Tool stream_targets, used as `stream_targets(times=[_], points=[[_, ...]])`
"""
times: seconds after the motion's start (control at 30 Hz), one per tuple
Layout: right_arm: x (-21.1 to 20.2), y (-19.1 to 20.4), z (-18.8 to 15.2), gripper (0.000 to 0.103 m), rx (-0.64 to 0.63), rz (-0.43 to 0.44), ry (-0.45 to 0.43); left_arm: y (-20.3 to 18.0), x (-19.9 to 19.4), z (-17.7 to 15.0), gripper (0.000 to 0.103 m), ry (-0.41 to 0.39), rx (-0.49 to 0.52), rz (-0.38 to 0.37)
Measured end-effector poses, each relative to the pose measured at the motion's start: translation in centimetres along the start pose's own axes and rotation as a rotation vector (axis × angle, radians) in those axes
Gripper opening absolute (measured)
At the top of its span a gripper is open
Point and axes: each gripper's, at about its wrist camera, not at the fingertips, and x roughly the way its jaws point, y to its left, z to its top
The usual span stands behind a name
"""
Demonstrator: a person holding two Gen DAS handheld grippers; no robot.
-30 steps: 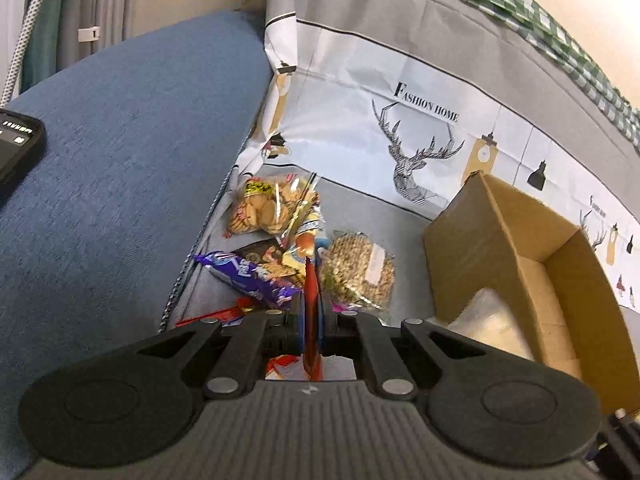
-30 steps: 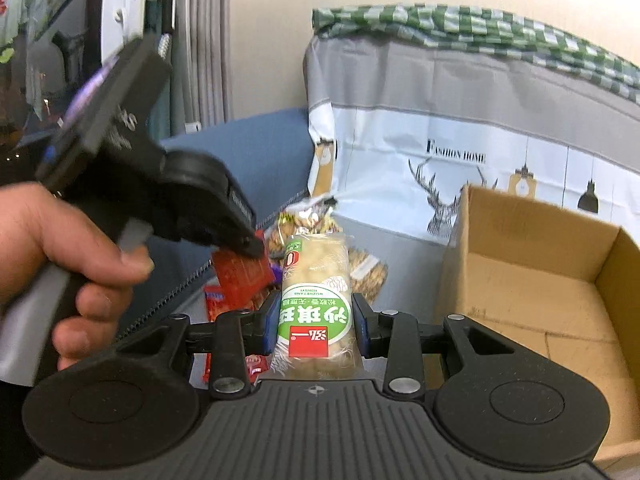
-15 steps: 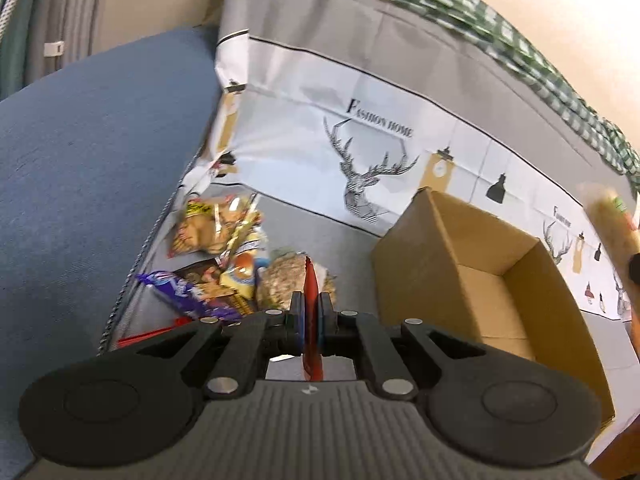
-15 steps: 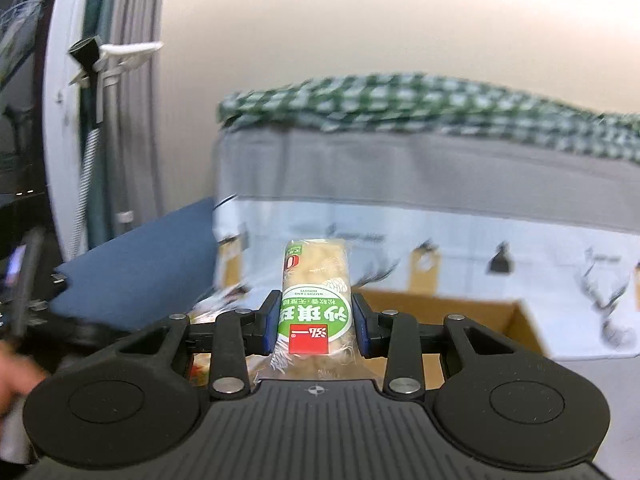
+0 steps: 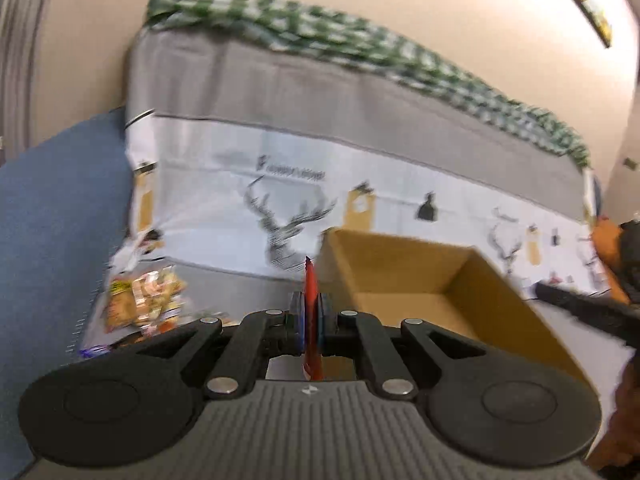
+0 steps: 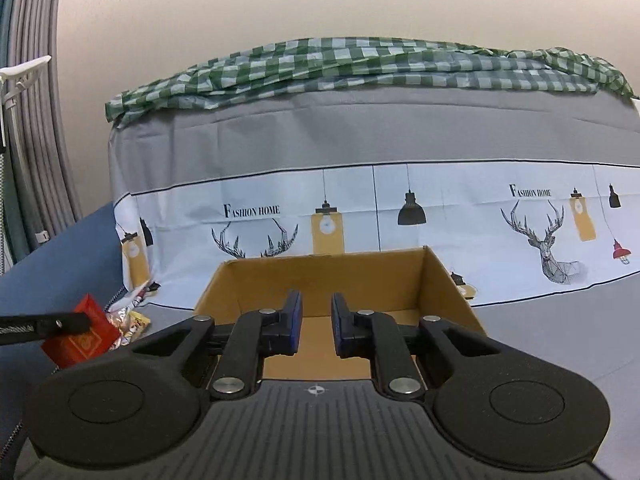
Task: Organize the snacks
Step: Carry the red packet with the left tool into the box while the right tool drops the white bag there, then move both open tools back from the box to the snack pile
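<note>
Two views split the scene between them. From the left wrist, the left gripper (image 5: 310,312) has its pads pressed together on a thin red packet (image 5: 311,300), seen edge-on as a narrow red strip that stands up above the fingertips, with the cardboard box (image 5: 460,276) just beyond and to the right. This view is blurred, yet it alone shows the heap of snack bags (image 5: 140,300) lying on the grey deer-print cloth (image 5: 240,184) at the left, beside the blue cushion (image 5: 60,220). The right wrist view is sharp — there the same packet shows its broad red face, clamped in the tip of the other tool at the left edge. The right gripper (image 6: 316,322) points into the open box, its blue pads (image 6: 295,320) closing with a gap visible between them and nothing in it. Only this camera shows the whole green checked cloth (image 6: 360,64) draped along the top of the backrest.
</note>
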Motion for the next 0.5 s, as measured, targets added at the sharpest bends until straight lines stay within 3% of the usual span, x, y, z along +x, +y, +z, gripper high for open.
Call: stream_targets(times=[0.1, 0.17, 0.23, 0.27, 0.33, 0.5], points=[[0.6, -0.3, -0.1, 0.016, -0.009, -0.016, 0.021, -1.9, -0.1, -0.2, 0.006, -0.02, -0.012, -0.103], [0.6, -0.7, -0.1, 0.023, -0.008, -0.031, 0.02, -3.2, -0.2, -0.5, 0.006, -0.027, -0.009, -0.179], [0.7, -1.0, -0.2, 0.049, -0.004, -0.051, 0.026, -4.8, 0.1, -0.8, 0.011, -0.011, 0.0, -0.284], [0.7, -1.3, -0.2, 0.052, 0.011, -0.057, 0.03, -5.3, 0.2, -1.0, 0.014, -0.008, 0.01, -0.307], [0.8, -1.7, -0.2, 0.062, 0.033, -0.058, 0.039, -6.4, 0.4, -1.3, 0.033, -0.005, 0.038, -0.319], [1.1, -1.7, -0.3, 0.08, 0.027, -0.073, 0.05, -5.8, 1.9, -1.6, 0.034, 0.046, -0.003, -0.273]])
